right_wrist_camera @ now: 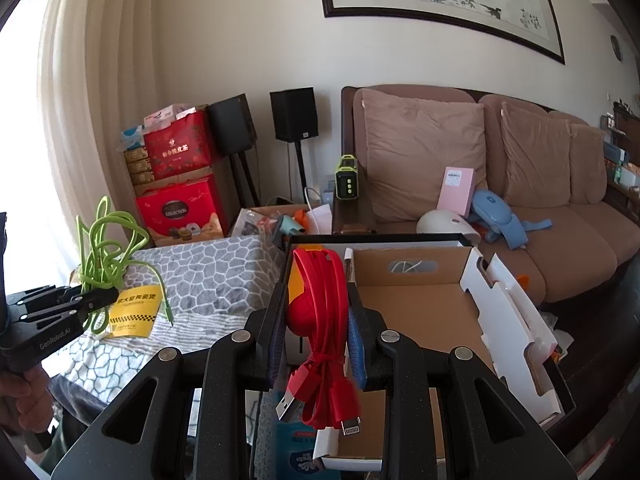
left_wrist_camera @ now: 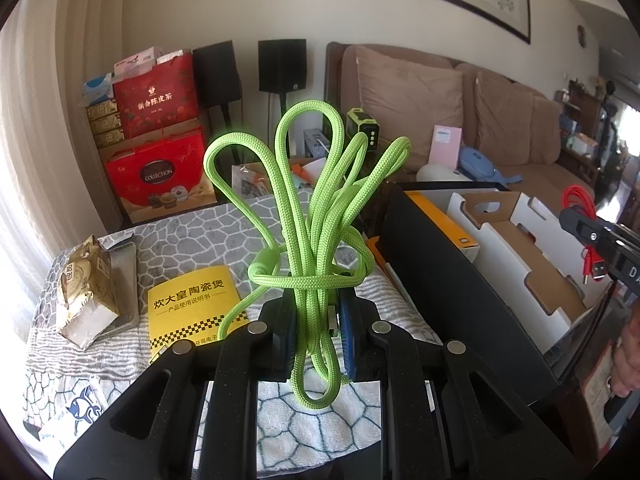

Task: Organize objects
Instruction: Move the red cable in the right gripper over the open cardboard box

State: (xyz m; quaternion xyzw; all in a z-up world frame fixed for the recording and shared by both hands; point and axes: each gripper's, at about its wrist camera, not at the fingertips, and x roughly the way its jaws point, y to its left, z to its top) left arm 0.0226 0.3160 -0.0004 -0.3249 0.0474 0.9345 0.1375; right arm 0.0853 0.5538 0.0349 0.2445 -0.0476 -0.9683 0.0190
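The left gripper (left_wrist_camera: 312, 320) was closed on the bundled green cable (left_wrist_camera: 308, 208), which stood up from between the pads in the centre of the left wrist frame, its loops fanning toward the upper middle and one loose end hanging at the lower left over the yellow booklet (left_wrist_camera: 188, 312). The right gripper (right_wrist_camera: 316, 320) was clamped on the coiled red cable (right_wrist_camera: 320, 300) in the centre of the right wrist frame, with the USB plug (right_wrist_camera: 288, 404) dangling at the bottom.

In my judgement the step in hand was to carry both cables into the open cardboard box (right_wrist_camera: 420, 312), which lay at the right of both frames, just behind the red cable. To do it well, each bundle should be lowered fully inside the box walls before the jaws let go, and the loose green end should be lifted clear of the patterned cloth (left_wrist_camera: 240, 220) so it does not drag the booklet. The wraps are loose, so a slow release seems safer.

Both grippers pointed forward and somewhat downward, and the left one was seen at the left edge of the right wrist frame, held by a hand (right_wrist_camera: 28, 400)
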